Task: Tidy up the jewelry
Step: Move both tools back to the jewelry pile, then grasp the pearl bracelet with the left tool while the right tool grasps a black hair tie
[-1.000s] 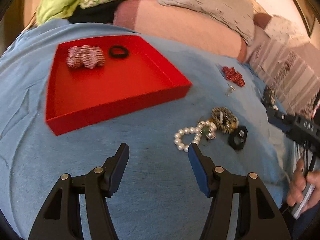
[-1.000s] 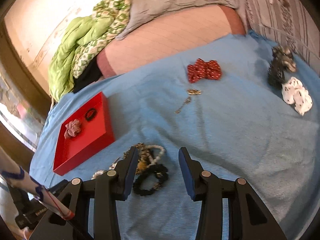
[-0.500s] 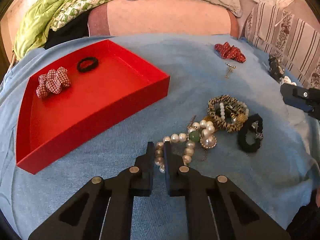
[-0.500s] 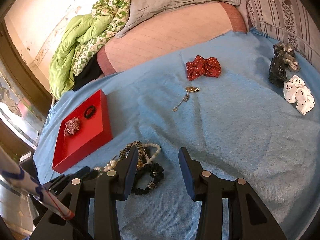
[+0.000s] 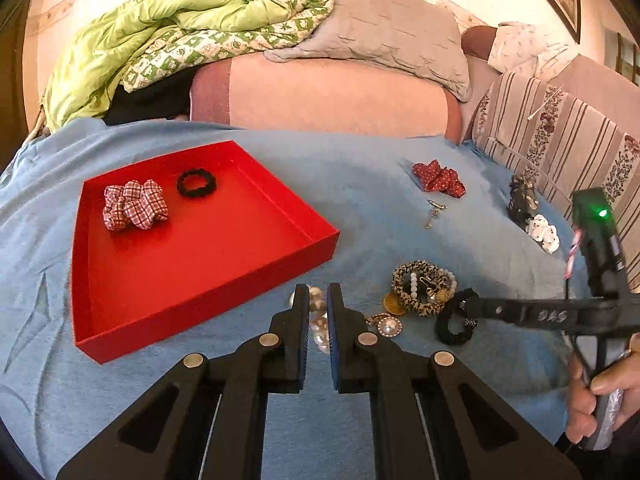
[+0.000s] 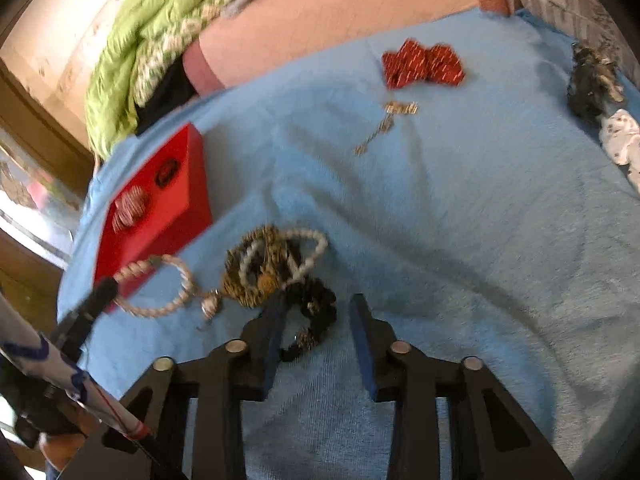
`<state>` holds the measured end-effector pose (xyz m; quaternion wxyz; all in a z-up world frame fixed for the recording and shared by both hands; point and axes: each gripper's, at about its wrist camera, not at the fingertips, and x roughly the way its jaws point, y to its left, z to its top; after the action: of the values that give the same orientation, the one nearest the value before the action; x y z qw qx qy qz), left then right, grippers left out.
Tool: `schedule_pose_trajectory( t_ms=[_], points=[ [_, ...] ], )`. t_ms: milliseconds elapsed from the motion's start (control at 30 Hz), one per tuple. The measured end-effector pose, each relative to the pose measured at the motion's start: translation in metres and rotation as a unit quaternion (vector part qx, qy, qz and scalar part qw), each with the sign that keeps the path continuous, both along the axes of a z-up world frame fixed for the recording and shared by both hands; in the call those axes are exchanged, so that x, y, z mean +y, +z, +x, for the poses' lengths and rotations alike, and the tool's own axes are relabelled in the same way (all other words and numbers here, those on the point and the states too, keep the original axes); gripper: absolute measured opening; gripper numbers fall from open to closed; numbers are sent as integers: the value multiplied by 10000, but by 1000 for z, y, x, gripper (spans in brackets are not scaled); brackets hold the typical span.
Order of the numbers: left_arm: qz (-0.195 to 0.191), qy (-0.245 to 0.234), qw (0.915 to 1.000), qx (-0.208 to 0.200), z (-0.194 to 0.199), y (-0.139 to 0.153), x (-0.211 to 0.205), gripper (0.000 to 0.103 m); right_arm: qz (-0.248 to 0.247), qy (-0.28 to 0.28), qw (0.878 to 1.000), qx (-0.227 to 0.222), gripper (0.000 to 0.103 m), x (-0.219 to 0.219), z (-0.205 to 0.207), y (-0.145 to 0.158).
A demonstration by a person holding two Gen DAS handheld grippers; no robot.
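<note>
My left gripper (image 5: 318, 296) is shut on a pearl bracelet (image 5: 320, 322), and the rest of the strand trails onto the blue blanket toward a round pendant (image 5: 389, 326). In the right wrist view the bracelet (image 6: 176, 300) hangs from the left gripper's tip. My right gripper (image 6: 319, 298) points down over a black scrunchie (image 6: 316, 308). Its jaws are closing with the scrunchie between them, and a gap remains on the right side. The red tray (image 5: 200, 264) lies to the left and holds a checked scrunchie (image 5: 134, 204) and a black hair tie (image 5: 196, 182).
A leopard-print scrunchie with white beads (image 5: 420, 286) lies beside the black one. Farther back are a red dotted scrunchie (image 5: 438, 178), a gold chain (image 5: 434, 212), a dark hair claw (image 5: 520, 198) and a white dotted scrunchie (image 5: 544, 232). Pillows and a green quilt are piled behind.
The left gripper went from open to shut on the pearl bracelet and rose a little. The right gripper dropped onto the black scrunchie and its jaws narrowed.
</note>
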<state>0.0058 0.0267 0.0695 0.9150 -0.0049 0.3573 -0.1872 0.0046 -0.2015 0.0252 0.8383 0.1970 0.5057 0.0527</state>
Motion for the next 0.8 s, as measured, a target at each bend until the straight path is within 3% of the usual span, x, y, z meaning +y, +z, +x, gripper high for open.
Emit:
schedule_pose_trajectory(
  t_ms=[33,67,167,367,467,800],
  points=[
    [-11,5,10000,-4,0,0,1,8,-84,29,10000,29,10,2,1,-2],
    [-23,8,10000,-18,0,1,1,8,-177,52,9998,10,9,4,0,-2],
    [-113,8,9999,-113,-5,7,5,8,-462,-94,9980,-428,8,3,-9,16],
    [-356,-20,9972,-654,-21,32,13,8,-365,-365,9872,-1508,8,-8,-29,57],
    [-401,23,9957,-834,-26,41,16,8,-279,-388,9847,-1674,8,-8,-31,64],
    [-26,27,9986,-536,-19,29,4,8,-302,-211,9826,-1819,8,2,-33,71]
  ],
)
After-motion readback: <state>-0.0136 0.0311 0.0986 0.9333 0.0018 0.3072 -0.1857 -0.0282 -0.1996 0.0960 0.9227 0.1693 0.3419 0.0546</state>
